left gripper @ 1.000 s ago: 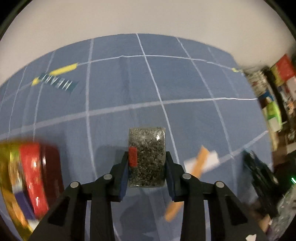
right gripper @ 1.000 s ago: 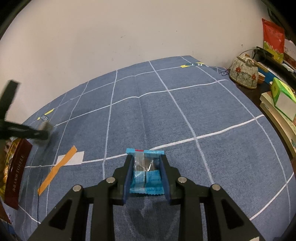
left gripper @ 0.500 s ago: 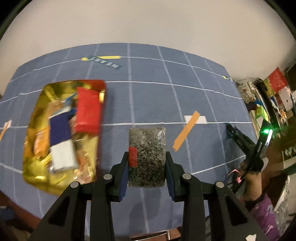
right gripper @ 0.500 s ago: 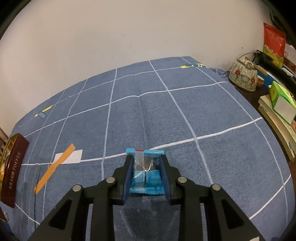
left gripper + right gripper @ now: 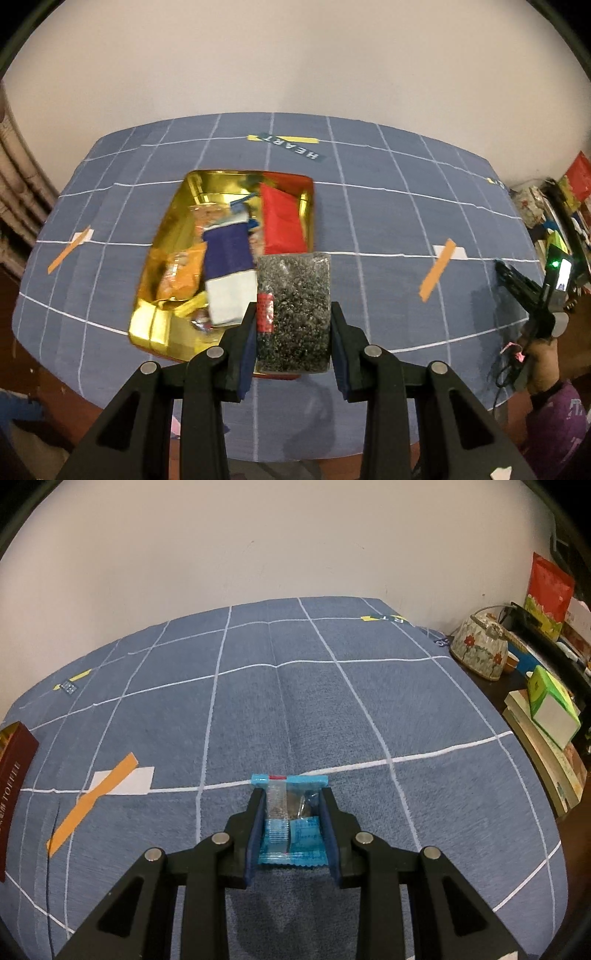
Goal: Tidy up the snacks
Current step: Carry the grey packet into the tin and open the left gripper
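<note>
Over gold tin (image 5: 162,325), speckled packet (image 5: 293,312) in left claw (image 5: 293,338).

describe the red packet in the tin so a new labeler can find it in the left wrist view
Start at the blue grid cloth and find the open gold tin near its middle, just ahead of the left tool. The red packet lies in the tin's far right corner. It is the only plain solid red wrapper there; its neighbours are a purple-and-white pack and an orange one.

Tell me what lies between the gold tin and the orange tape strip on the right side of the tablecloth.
In the left wrist view, only bare blue tablecloth with white lines separates the gold tin from the orange tape strip.
</note>
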Demonstrator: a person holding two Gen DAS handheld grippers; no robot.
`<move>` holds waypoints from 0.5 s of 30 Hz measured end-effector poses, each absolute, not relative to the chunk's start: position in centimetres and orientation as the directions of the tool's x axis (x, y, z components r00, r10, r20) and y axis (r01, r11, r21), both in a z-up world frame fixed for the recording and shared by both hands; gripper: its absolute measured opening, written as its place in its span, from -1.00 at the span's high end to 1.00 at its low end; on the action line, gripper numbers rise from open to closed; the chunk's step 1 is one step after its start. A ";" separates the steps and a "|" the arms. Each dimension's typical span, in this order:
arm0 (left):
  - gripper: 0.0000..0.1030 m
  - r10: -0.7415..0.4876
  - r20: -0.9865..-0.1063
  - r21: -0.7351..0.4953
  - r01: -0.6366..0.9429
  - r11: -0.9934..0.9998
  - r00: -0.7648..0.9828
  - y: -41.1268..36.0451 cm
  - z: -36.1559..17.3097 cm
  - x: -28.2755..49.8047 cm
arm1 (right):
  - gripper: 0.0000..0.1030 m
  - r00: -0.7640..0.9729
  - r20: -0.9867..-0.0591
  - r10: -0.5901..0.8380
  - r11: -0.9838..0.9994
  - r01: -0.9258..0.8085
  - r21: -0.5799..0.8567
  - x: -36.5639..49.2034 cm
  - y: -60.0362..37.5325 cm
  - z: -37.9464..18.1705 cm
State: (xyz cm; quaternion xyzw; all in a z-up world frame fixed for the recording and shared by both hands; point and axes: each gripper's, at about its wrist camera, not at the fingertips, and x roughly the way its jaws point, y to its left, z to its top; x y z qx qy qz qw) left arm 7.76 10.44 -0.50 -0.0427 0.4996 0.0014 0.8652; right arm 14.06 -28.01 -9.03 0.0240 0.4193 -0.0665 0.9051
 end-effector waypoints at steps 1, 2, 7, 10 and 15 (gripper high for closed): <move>0.39 -0.038 -0.865 -0.074 -0.053 0.996 0.501 10.8 -0.6 7.8 | 0.44 0.638 -0.763 -0.104 0.990 0.141 -0.018 14.1 -27.9 -9.0; 0.39 -0.036 -0.865 -0.076 -0.059 0.995 0.500 11.2 -0.7 7.8 | 0.44 0.638 -0.763 -0.107 0.990 0.141 -0.022 14.1 -27.9 -9.0; 0.39 -0.013 -0.868 -0.063 -0.083 0.995 0.497 12.5 -1.4 8.2 | 0.44 0.636 -0.763 -0.117 0.989 0.140 -0.035 14.1 -27.8 -9.0; 0.39 0.001 -0.869 -0.051 -0.092 0.994 0.494 13.0 -1.8 8.4 | 0.44 0.636 -0.763 -0.121 0.989 0.140 -0.039 14.1 -27.7 -9.0; 0.39 0.007 -0.878 -0.051 -0.108 0.993 0.478 14.0 -2.8 8.9 | 0.44 0.636 -0.762 -0.120 0.989 0.140 -0.039 14.1 -27.8 -9.0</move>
